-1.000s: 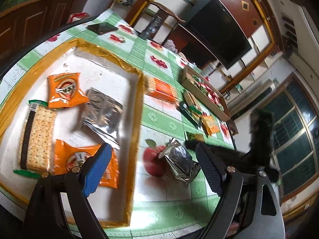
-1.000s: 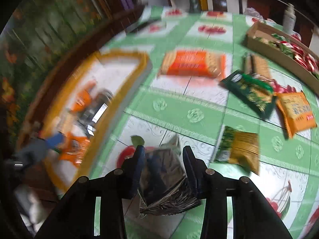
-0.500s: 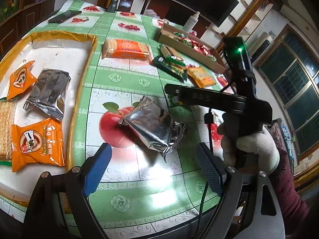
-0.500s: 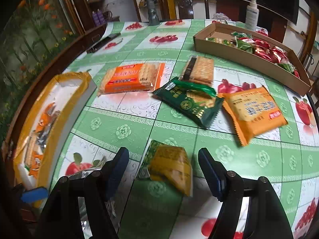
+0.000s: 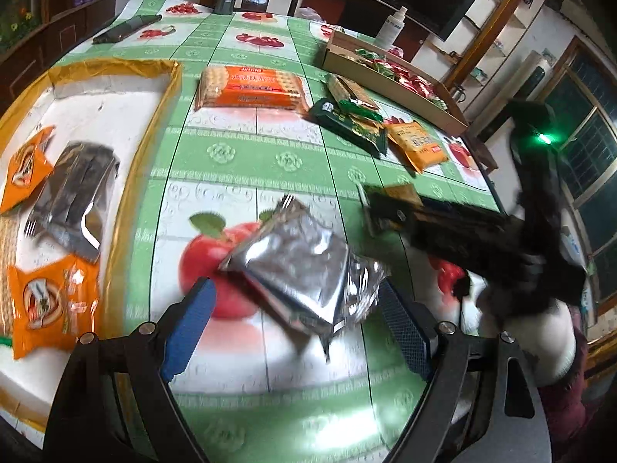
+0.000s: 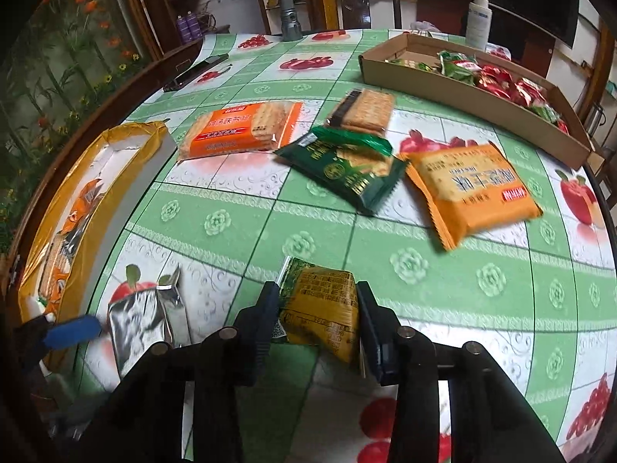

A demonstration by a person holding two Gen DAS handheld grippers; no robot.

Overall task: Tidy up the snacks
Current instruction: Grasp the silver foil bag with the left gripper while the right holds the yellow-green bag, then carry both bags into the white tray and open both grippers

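Note:
A silver foil snack packet (image 5: 304,270) lies on the green tablecloth between the blue pads of my left gripper (image 5: 297,320), which is open around it. The packet also shows in the right wrist view (image 6: 144,320). My right gripper (image 6: 316,320) is shut on a yellow-green snack packet (image 6: 320,308); that packet shows in the left wrist view (image 5: 389,204). The gold-rimmed white tray (image 5: 154,108) at left holds orange packets (image 5: 50,301), a silver packet (image 5: 73,196) and crackers.
On the table lie an orange cracker pack (image 6: 239,131), a dark green packet (image 6: 343,166), a yellow-orange packet (image 6: 470,189) and a small cracker pack (image 6: 362,110). A cardboard box (image 6: 462,88) of candies stands at the back right. A phone (image 6: 194,71) lies at the far left.
My right gripper let go of the silver packet, moved right and closed on the yellow-green packet. My left gripper moved from the tray to around the silver packet.

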